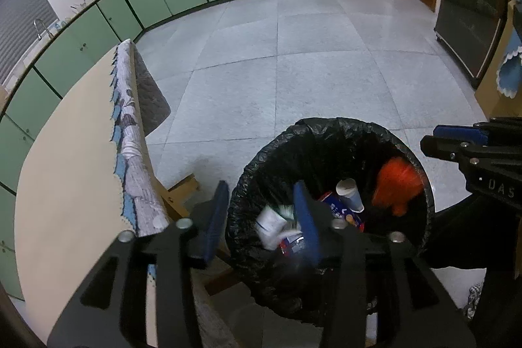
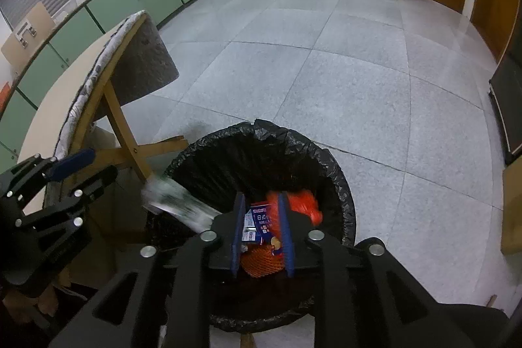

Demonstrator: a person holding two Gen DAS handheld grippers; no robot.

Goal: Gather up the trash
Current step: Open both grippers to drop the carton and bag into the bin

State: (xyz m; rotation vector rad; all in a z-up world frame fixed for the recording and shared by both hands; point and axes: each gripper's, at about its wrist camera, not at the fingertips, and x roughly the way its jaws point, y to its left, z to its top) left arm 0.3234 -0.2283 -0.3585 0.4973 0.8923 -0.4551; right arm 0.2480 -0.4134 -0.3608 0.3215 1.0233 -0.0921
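Since the black-lined trash bin (image 1: pixel 329 204) directly beneath both tongs already holds several pieces, the collecting is judged well advanced: a paper cup (image 1: pixel 349 194), white crumpled packets (image 1: pixel 269 225), a blue-and-red snack wrapper (image 2: pixel 261 222) and an orange net bag (image 2: pixel 293 207) are seen lying inside it. A pale, blurred wrapper (image 2: pixel 177 204) is caught over the bin's near-left rim, just left of the right tongs (apparently falling, though this cannot be confirmed from a single blurred shape). The left tongs (image 1: pixel 261 211) are noted as spread fairly wide, with the bin's rim and liner lying between the two blue pads; nothing is pinched and no pad is seen pressing on anything. The right tongs (image 2: pixel 262 234) are noted as parted only a little, the wrapper and net bag showing through the gap from below; these appear to lie in the bin, not to be gripped. Whether more trash remains on the cloth-covered table (image 1: pixel 65 185) left of the tongs cannot be told, as only a bare stretch of its top is shown. The tiled floor (image 1: pixel 293 54) beyond the tongs is seen without litter.
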